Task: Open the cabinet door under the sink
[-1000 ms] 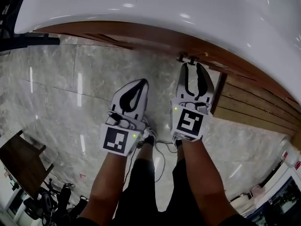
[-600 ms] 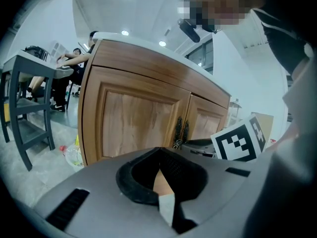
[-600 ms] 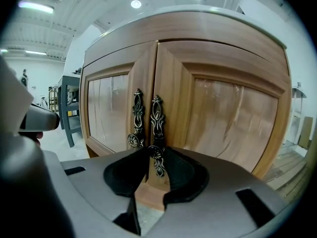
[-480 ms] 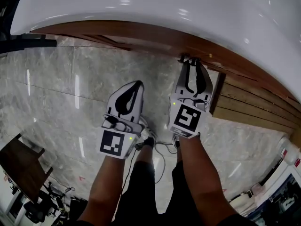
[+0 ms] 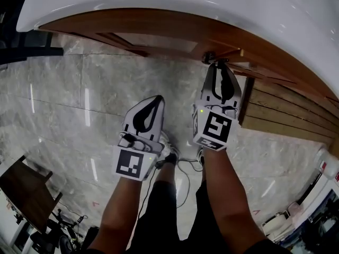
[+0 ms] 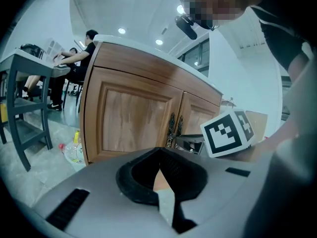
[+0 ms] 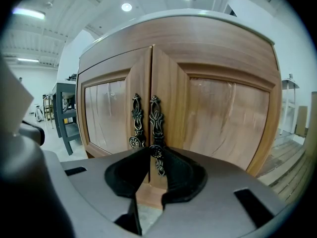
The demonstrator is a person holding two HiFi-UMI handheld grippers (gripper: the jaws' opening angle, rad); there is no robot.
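head view, edges: the white glossy sink basin overhangs the brown wooden cabinet all along the far side, so the cabinet front is tucked in under that rim.
head view, room: there's plenty of open grey marble-look floor on the left. Wooden slatted boards run along the right, and a dark wooden table sits at the near left, well apart from the hands.
head view, arms: both forearms reach out side by side. The right gripper is the farther one, with its tips at the dark ornate metal handle. The left gripper hangs back just beside it, short of the cabinet.
left gripper view, jaws: the tips are together with nothing between them.
left gripper view, surroundings: the cabinet is ahead and apart from the tips. A grey table and a clear plastic bottle on the floor sit off to the left of the cabinet corner.
right gripper view, jaws: they've just been closing, with the handle's lower end between them, and the pads look pressed onto it.
right gripper view, door: the handle sits on the right-hand cabinet door, right at the centre seam. A matching handle on the left-hand door is just beside it. Can't tell if the door is off its frame.
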